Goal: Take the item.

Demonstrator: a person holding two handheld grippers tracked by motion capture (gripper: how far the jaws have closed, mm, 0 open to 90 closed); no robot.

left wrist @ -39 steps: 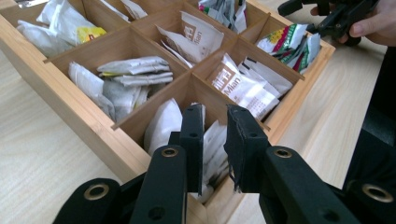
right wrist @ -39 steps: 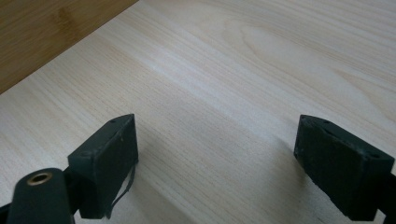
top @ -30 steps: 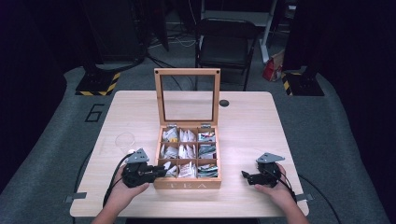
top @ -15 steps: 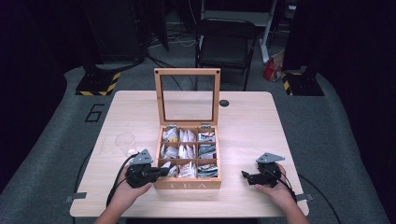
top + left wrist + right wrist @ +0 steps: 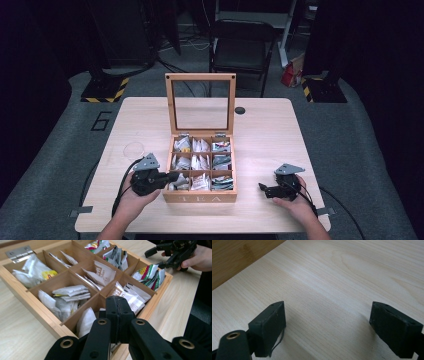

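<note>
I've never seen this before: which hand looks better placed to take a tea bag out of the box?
Probably the left. Its hand-held gripper is over the tea box's near left compartment, jaws shut; whether they pinch a bag I cannot tell. The right hand-held gripper rests open on the table, apart from the box.

Materials and finishes at the tea box.
Tea box (image 5: 200, 198): smooth matt bamboo wood, brushed metal hinge (image 5: 17, 253), clear glossy lid pane (image 5: 202, 103). Tea bags (image 5: 71, 292): paper and shiny foil sachets. Tabletop (image 5: 352, 275): pale, fine-grained wood. Left claw (image 5: 117, 305): matt black plastic.
</note>
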